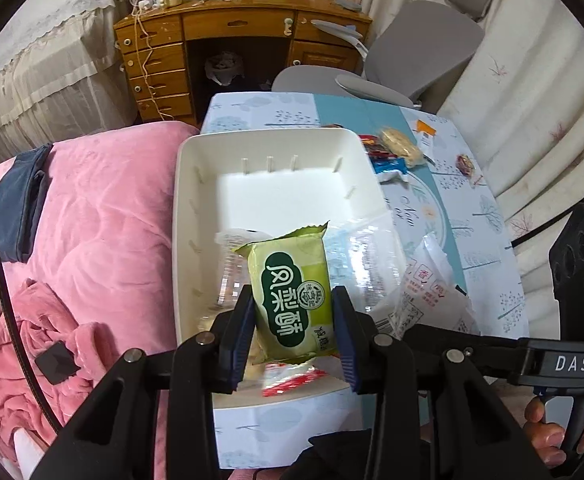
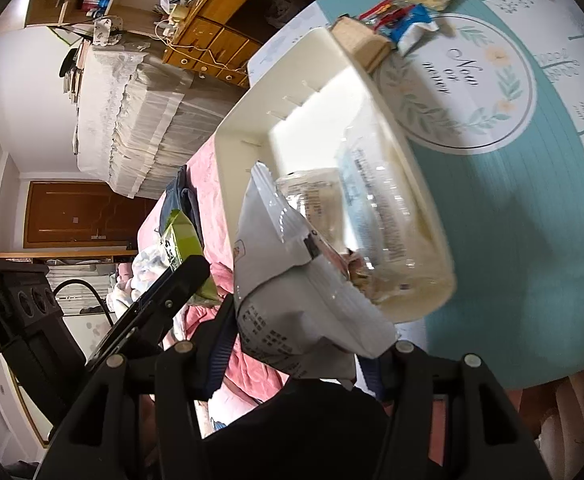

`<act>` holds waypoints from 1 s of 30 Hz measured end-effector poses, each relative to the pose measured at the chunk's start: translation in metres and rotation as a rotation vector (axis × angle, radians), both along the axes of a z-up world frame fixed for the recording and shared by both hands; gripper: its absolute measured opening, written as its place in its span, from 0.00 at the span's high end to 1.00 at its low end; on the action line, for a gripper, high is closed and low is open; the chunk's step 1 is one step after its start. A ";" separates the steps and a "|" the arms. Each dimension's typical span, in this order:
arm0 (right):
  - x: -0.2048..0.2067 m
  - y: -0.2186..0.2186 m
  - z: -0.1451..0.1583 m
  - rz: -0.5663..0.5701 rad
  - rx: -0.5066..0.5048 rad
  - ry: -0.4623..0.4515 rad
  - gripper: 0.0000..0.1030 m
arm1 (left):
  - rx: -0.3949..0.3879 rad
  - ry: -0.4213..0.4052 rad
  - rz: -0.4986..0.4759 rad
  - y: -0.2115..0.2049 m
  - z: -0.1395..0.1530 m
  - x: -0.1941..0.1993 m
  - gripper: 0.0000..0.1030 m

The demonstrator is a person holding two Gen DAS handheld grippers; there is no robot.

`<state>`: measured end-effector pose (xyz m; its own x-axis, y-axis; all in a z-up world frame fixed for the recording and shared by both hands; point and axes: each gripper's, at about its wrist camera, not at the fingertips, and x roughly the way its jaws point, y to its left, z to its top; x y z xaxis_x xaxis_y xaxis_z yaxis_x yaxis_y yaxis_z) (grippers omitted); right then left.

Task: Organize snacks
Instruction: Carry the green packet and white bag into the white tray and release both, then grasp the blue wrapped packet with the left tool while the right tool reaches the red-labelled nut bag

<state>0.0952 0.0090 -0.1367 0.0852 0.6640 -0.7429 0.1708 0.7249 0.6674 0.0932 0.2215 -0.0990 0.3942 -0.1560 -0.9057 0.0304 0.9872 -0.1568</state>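
Observation:
My left gripper (image 1: 293, 304) is shut on a green snack packet (image 1: 288, 280) with white lettering, held upright over the near end of a white bin (image 1: 268, 136). The bin holds clear-wrapped snacks (image 1: 355, 252) and a red-and-white packet (image 1: 292, 384). My right gripper (image 2: 295, 356) is shut on a white packet (image 2: 292, 280) with small print, held just above the bin's near rim (image 2: 244, 120). That white packet (image 1: 427, 280) shows to the right in the left wrist view. The green packet (image 2: 182, 240) shows to the left in the right wrist view.
Loose snacks lie on the tablecloth (image 1: 471, 220) beyond the bin: a beige bar (image 1: 401, 146), a blue packet (image 1: 389, 166), red wrappers (image 1: 375, 146) and a small red sweet (image 1: 465, 164). A pink blanket (image 1: 92, 220) lies left. A grey chair (image 1: 411, 52) and wooden desk (image 1: 244, 20) stand behind.

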 end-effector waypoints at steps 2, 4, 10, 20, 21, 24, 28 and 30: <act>0.002 0.009 -0.002 0.000 0.003 -0.007 0.46 | 0.001 0.001 0.015 0.013 -0.002 0.001 0.65; 0.003 0.017 -0.004 0.001 0.004 -0.012 0.46 | -0.004 0.007 0.022 0.022 -0.004 0.002 0.65; 0.005 0.030 -0.008 -0.006 0.009 -0.035 0.37 | -0.013 0.028 0.014 0.033 -0.010 0.004 0.50; -0.010 0.005 -0.011 -0.088 -0.029 -0.033 0.15 | -0.030 0.042 -0.058 0.008 -0.009 0.016 0.29; -0.012 0.001 -0.011 -0.097 -0.038 -0.035 0.15 | -0.031 0.043 -0.066 0.003 -0.008 0.017 0.29; -0.016 -0.014 -0.010 -0.127 -0.075 -0.041 0.15 | -0.034 0.048 -0.095 -0.014 -0.005 0.024 0.28; -0.019 -0.039 -0.011 -0.149 -0.131 -0.039 0.15 | -0.037 0.065 -0.116 -0.041 -0.002 0.034 0.25; -0.019 -0.054 -0.010 -0.162 -0.157 -0.045 0.15 | -0.046 0.077 -0.124 -0.055 -0.001 0.039 0.24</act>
